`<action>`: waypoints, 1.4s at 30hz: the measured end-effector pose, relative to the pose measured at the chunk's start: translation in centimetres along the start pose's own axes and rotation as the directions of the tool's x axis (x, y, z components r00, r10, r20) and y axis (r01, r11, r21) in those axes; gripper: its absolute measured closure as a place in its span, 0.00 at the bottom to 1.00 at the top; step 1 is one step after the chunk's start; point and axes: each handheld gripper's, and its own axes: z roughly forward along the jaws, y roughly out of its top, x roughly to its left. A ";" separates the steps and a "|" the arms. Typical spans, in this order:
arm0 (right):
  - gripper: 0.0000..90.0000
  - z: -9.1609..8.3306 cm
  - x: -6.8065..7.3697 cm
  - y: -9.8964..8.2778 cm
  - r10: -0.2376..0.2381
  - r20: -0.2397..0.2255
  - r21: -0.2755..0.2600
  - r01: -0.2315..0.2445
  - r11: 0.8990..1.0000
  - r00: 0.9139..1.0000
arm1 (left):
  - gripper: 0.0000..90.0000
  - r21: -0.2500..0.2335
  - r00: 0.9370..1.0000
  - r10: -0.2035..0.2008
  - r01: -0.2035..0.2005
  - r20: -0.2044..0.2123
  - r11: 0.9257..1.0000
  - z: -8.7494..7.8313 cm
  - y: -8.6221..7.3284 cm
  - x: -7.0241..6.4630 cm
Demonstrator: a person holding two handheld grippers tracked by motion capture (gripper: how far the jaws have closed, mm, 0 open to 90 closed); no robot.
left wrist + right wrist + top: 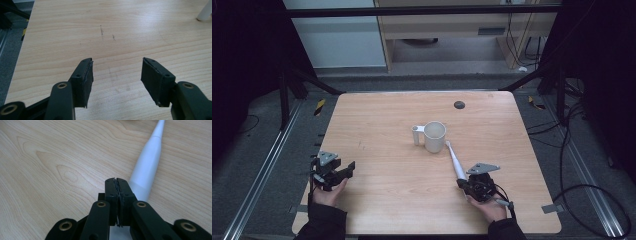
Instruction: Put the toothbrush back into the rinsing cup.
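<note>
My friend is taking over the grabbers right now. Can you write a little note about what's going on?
Left gripper: fingers open with nothing between them, over the table's left side.
Right gripper: fingers shut on each other and holding nothing, sitting just over the thick end of the toothbrush.
Things: the white toothbrush lies flat on the table with its brush end next to the white cup. The cup stands upright near the middle.
Done: nothing has been picked up.
Left: probably open the right fingers, grab the toothbrush and put it in the cup.
</note>
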 end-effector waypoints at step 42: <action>0.51 -1.8 -2.3 5.9 0.117 0.195 -0.079 -0.103 0.992 0.974 | 0.45 0.010 1.000 0.018 -0.018 -0.006 1.000 0.3 0.0 -0.1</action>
